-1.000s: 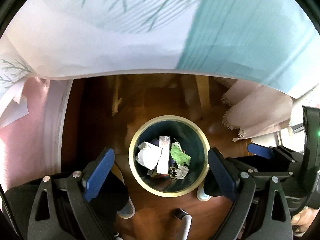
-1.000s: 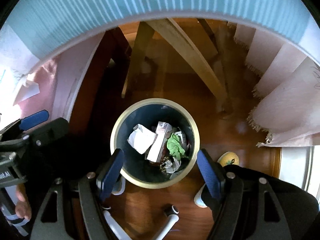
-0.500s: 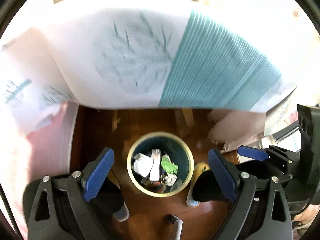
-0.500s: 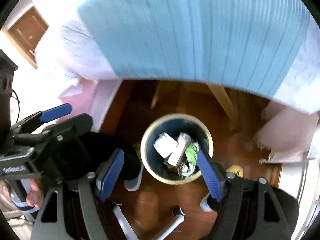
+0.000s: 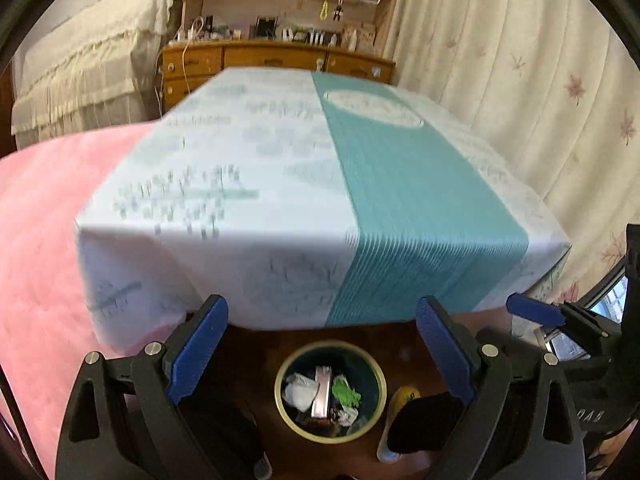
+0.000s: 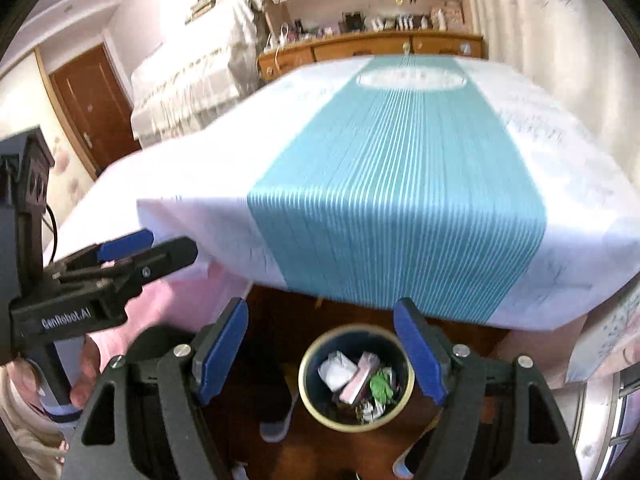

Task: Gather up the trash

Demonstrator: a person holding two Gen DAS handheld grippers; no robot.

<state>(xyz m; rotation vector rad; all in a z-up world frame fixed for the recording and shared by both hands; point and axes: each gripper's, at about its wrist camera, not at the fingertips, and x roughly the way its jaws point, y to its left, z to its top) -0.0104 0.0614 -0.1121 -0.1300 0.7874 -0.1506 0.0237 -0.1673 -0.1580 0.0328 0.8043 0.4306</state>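
Note:
A round dark bin (image 5: pixel 330 390) with a pale rim stands on the brown floor under the table's near edge. Inside lie crumpled white paper (image 5: pixel 298 392), a pink-white carton (image 5: pixel 322 394) and a green wrapper (image 5: pixel 347 390). My left gripper (image 5: pixel 320 350) is open and empty high above the bin. In the right wrist view the same bin (image 6: pixel 356 380) sits between the spread blue pads of my right gripper (image 6: pixel 320 350), also open with nothing in it. The left gripper (image 6: pixel 124 248) shows at the left there, and the right gripper's tip (image 5: pixel 536 312) shows at the right of the left wrist view.
A table under a white and teal striped cloth (image 5: pixel 280 184) fills the middle. A pink cover (image 5: pixel 40 220) lies to its left. Behind stand a wooden dresser (image 5: pixel 276 56), a curtain (image 5: pixel 540 80) and a brown door (image 6: pixel 92 108). A yellow slipper (image 5: pixel 402 396) lies by the bin.
Both grippers have risen and tilted up from close over the bin. The bin now looks smaller and lower in the frames, and the tabletop and the room behind have come into view.

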